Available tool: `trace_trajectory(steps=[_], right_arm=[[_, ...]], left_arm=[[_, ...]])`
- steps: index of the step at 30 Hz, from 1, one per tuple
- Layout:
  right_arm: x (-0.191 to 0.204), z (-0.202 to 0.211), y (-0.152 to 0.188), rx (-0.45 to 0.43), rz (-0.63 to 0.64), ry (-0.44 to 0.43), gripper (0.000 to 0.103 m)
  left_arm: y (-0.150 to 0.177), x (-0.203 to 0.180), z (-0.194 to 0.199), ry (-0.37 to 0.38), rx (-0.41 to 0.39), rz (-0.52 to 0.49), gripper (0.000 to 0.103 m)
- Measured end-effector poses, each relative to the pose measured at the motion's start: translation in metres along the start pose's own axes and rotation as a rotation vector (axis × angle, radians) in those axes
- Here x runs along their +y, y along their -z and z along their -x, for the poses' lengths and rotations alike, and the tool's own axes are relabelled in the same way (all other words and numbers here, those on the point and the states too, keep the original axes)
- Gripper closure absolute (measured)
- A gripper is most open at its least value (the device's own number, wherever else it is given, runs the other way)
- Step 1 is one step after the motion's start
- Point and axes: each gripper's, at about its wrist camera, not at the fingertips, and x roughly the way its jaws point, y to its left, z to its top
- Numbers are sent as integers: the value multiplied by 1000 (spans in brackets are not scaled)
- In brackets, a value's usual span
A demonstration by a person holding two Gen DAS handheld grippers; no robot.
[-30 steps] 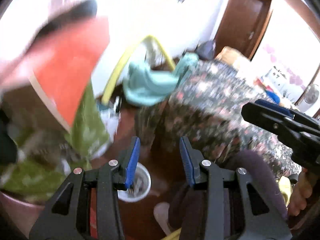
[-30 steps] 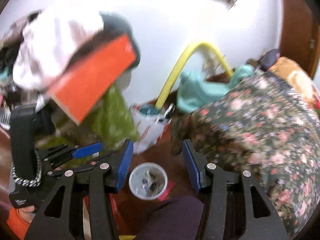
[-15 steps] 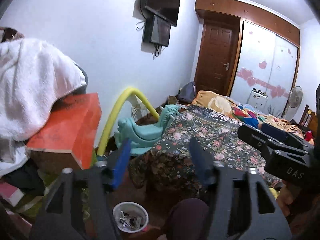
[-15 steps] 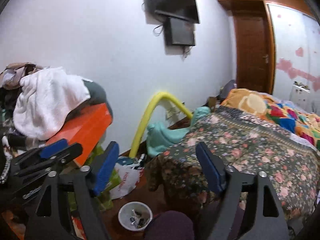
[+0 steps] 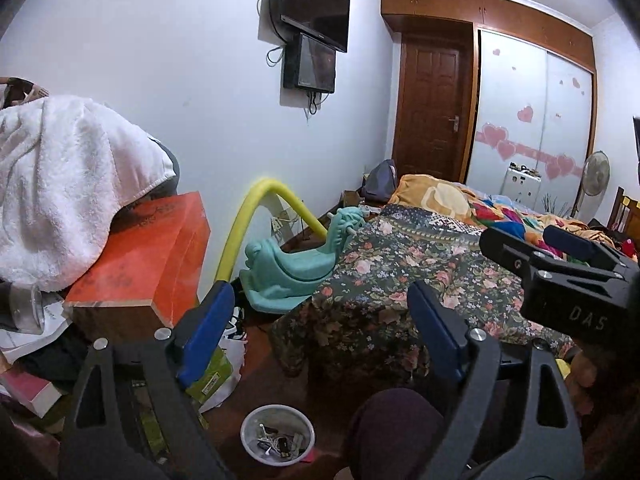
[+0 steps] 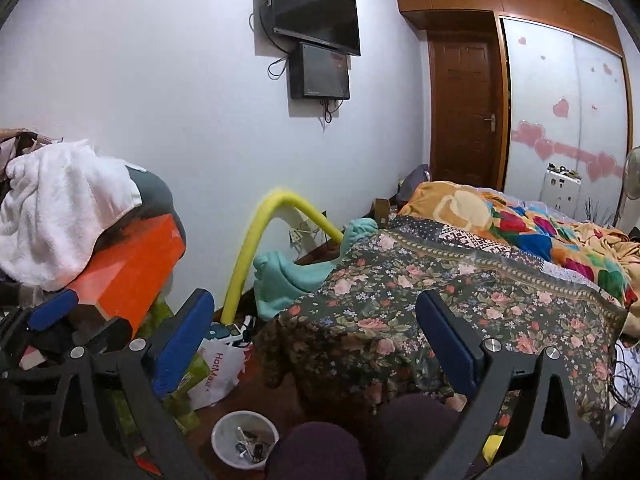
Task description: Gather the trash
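A white plastic bowl (image 5: 277, 435) with small bits of rubbish stands on the brown floor below both grippers; it also shows in the right wrist view (image 6: 245, 438). A white plastic bag (image 6: 218, 368) and green packets (image 5: 210, 376) lie on the floor to its left. My left gripper (image 5: 320, 332) is open and empty, held up and facing the room. My right gripper (image 6: 316, 340) is open and empty too. The right gripper also shows at the right of the left wrist view (image 5: 560, 276), and the left gripper's blue tip at the left of the right wrist view (image 6: 52, 314).
A bed with a dark floral cover (image 5: 400, 280) fills the right. An orange box (image 5: 148, 256) under a white towel (image 5: 60, 184) sits on a cluttered pile at left. A teal rocking toy (image 5: 292, 264) and a yellow foam tube (image 5: 256, 220) stand by the wall. My knees (image 6: 320, 456) are below.
Both grippers have tilted up from the floor toward the room and opened wider. The bowl has dropped to the bottom of both views.
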Motion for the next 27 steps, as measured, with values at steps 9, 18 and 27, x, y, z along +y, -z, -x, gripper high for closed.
trace_trajectory(steps=[9, 18, 27], right_arm=[[0, 0, 1, 15, 2, -2, 3], [-2, -2, 2, 34, -6, -14, 3], [-2, -3, 1, 31, 1, -9, 3]], left_arm=[[2, 2, -4, 1, 12, 9, 15], [5, 0, -9, -15, 24, -8, 15], [6, 0, -11, -15, 31, 4, 15]])
